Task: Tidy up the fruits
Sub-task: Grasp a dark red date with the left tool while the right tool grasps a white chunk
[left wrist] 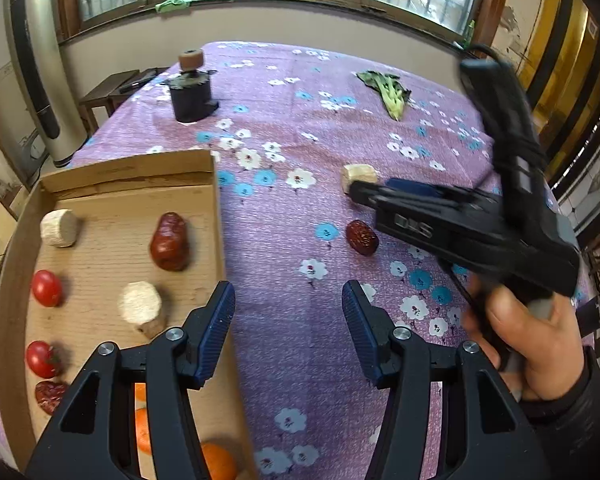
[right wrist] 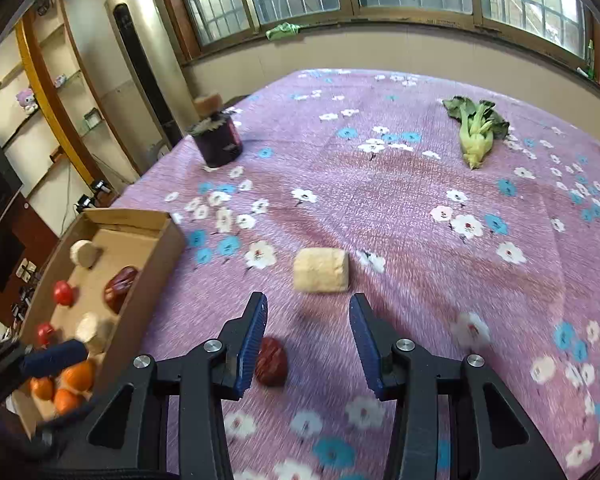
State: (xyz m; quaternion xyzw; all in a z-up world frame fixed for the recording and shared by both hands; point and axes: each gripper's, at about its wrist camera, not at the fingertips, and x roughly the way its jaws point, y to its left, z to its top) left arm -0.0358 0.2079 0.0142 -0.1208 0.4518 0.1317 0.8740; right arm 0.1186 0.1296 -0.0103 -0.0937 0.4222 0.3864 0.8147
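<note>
My left gripper hangs open and empty over the purple flowered cloth, just right of the cardboard box. The box holds a red date, two pale cylinder pieces, two tomatoes and oranges. My right gripper is open with nothing between its fingers. A pale chunk lies on the cloth just beyond its tips, and a loose red date lies by its left finger. The left wrist view shows the right gripper near the same chunk and date.
A dark jar with a cork-coloured roll on top stands at the far left of the table. A green leafy vegetable lies far right. A person's hand grips the right tool. The box wall rises left of the right gripper.
</note>
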